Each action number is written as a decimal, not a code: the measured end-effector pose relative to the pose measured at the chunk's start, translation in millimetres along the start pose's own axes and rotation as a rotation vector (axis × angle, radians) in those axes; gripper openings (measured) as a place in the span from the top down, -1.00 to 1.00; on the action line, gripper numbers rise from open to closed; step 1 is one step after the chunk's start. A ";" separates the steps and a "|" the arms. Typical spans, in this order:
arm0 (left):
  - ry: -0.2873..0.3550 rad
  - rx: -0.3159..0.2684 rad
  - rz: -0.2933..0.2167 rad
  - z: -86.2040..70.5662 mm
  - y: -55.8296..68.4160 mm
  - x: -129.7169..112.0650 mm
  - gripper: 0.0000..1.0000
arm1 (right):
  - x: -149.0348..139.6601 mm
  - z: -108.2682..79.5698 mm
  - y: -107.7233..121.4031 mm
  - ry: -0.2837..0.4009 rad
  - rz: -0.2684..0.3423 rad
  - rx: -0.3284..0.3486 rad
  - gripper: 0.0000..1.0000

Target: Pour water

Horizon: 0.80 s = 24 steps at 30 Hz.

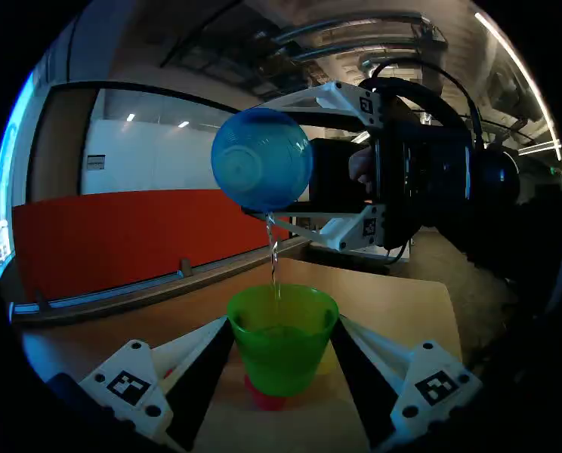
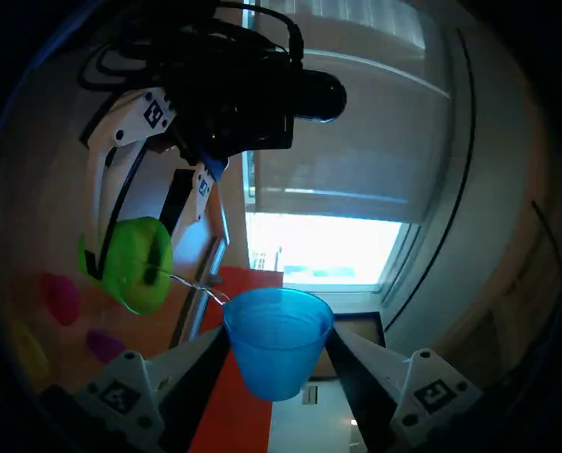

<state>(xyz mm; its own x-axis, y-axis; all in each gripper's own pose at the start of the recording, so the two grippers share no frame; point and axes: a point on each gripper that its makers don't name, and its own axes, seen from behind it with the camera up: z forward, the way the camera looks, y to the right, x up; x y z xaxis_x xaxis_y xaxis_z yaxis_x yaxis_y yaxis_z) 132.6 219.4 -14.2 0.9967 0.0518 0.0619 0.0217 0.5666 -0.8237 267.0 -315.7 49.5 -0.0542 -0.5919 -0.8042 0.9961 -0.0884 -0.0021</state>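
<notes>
Wooden table (image 1: 402, 302) beneath blue cup (image 1: 262, 158), axis near-horizontal, lip over green cup (image 1: 282, 343).

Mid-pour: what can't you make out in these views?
- Water level in the green cup, left gripper view: tinted wall blurs it.
- Water left in the blue cup, right gripper view: tinted wall hides it.
- Red thing and yellow thing, left gripper view: green cup covers most.

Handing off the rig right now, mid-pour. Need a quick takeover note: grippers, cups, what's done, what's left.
Left gripper: shut on the green cup, held upright over the wooden table.
Right gripper: shut on the blue cup, tipped above the green one.
Done: pour under way; a thin water stream falls from the blue cup into the green cup.
Left: finish the pour, right the blue cup, probably set both down.
</notes>
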 end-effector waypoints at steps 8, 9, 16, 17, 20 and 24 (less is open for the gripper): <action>0.001 0.002 0.001 0.8 -0.3 0.7 -0.70 | 1.7 -0.5 -0.5 0.003 -0.007 -0.003 -0.78; 0.001 0.002 0.001 0.8 -0.1 1.0 -0.70 | 2.3 -0.6 -0.6 0.004 -0.006 -0.003 -0.78; 0.003 0.003 0.001 -0.2 1.8 1.6 -0.71 | 5.6 -0.7 -0.7 0.009 0.029 -0.004 -0.79; 0.003 0.003 0.001 -0.4 1.8 1.6 -0.71 | 5.9 -0.7 -0.6 0.011 0.040 -0.005 -0.78; 0.002 0.005 0.002 -0.6 1.1 1.8 -0.71 | 5.8 -1.4 -1.7 0.013 0.093 -0.005 -0.78; 0.000 0.007 0.002 -1.3 0.4 1.6 -0.71 | 5.7 -3.4 -7.3 0.020 0.209 0.008 -0.78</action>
<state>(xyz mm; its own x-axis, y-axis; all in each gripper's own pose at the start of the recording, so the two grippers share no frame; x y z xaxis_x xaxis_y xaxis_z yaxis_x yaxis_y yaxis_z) 134.3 218.7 -15.1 0.9968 0.0528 0.0598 0.0189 0.5719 -0.8201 259.7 -315.7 42.8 0.1549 -0.5817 -0.7985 0.9850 0.0284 0.1704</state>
